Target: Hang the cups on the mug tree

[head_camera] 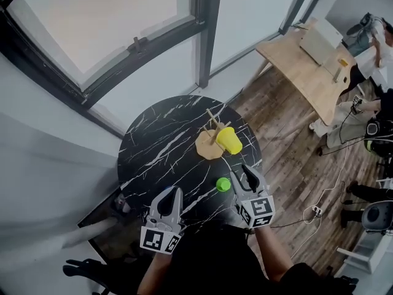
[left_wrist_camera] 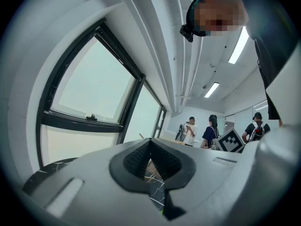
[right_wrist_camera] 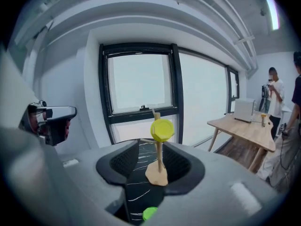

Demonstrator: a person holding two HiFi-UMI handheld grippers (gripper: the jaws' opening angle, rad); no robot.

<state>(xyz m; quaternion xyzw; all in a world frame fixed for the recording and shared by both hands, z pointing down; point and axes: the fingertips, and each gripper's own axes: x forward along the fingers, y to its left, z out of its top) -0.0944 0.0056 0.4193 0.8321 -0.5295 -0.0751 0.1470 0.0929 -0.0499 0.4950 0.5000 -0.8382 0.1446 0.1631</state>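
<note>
A wooden mug tree [head_camera: 210, 141] stands on the round black marble table [head_camera: 159, 146], and a yellow cup [head_camera: 229, 140] hangs on one of its pegs. A green cup [head_camera: 223, 184] sits on the table nearer to me. My right gripper [head_camera: 244, 174] hovers just right of the green cup, open with nothing between its pads. In the right gripper view the yellow cup [right_wrist_camera: 162, 130] and the mug tree [right_wrist_camera: 157, 173] show ahead between the jaws, with the green cup [right_wrist_camera: 149, 213] low in front. My left gripper [head_camera: 172, 195] is shut and empty over the table's near edge.
A wooden desk [head_camera: 307, 60] stands at the back right, with people beside it. Cables and a power strip [head_camera: 316, 211] lie on the wood floor to the right. A large window [head_camera: 104, 23] runs behind the table.
</note>
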